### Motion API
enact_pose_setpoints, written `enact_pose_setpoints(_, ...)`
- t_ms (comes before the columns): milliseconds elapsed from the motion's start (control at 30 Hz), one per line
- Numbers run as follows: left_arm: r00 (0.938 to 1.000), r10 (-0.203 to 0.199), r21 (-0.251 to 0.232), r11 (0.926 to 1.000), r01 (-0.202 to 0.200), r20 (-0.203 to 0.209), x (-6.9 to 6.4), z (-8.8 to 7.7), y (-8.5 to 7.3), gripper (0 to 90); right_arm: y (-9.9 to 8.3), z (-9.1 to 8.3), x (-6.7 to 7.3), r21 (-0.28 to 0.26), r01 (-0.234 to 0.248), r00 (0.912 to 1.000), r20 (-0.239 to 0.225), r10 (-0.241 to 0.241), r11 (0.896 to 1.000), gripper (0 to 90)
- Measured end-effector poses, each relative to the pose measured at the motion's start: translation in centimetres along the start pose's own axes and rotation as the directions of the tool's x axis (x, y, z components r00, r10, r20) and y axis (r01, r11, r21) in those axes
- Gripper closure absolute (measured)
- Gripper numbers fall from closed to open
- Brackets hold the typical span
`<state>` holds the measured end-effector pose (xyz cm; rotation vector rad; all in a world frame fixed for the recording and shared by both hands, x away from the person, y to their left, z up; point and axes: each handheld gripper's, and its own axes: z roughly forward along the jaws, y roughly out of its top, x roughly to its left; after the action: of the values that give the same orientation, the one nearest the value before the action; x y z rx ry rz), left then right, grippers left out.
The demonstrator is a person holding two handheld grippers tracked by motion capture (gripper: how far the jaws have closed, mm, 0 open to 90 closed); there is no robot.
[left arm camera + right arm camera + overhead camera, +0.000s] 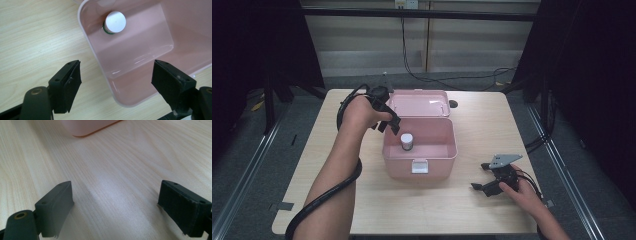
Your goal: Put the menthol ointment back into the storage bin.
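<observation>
The left claw (393,125) hangs over the left rim of the pink box (447,145), its jaws spread wide with nothing between them. In the left gripper view the claw (116,82) looks down on the box's corner (140,55), one jaw over the wooden table (37,37) and the other over the box's inside. Ahead of the jaws, inside the box and close against its wall, stands a small bottle with a white cap (115,22); in the high view the bottle (406,141) is just to the right of and below the claw, apart from it. Behind the claw the box's lid (417,103) lies folded back.

The right claw (482,176) rests low on the table to the right of the box, well apart from it, jaws wide and empty; ahead of it (116,207) lies bare wood (112,170).
</observation>
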<state>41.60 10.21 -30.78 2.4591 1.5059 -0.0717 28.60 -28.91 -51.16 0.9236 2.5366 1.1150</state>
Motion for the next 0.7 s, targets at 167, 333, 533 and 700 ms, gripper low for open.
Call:
enact_pose_setpoints(167, 0.9999, -0.015, -0.006, 0.9999, 0.015, 0.0, 0.9, -0.6, -0.9, 23.2, 0.0, 0.0, -0.1, -0.002, -0.004, 1.0, -0.004, 0.004, 1.0, 11.7)
enact_pose_setpoints(333, 0.9997, -0.026, -0.011, 0.9996, 0.026, 0.002, 1.6, -1.0, -1.7, 23.2, 0.0, 0.0, -0.1, -0.001, -0.005, 1.0, -0.002, 0.005, 1.0, 11.7)
enact_pose_setpoints(533, 0.9989, -0.046, -0.015, 0.9988, 0.046, -0.002, 2.6, -1.4, -2.7, 23.2, 0.0, 0.0, -0.1, -0.001, -0.004, 1.0, -0.001, 0.004, 1.0, 11.8)
enact_pose_setpoints(700, 0.9983, -0.058, -0.019, 0.9982, 0.058, -0.004, 3.3, -1.4, -3.4, 23.2, 0.0, 0.0, -0.1, -0.001, -0.004, 1.0, -0.003, 0.004, 1.0, 11.7)
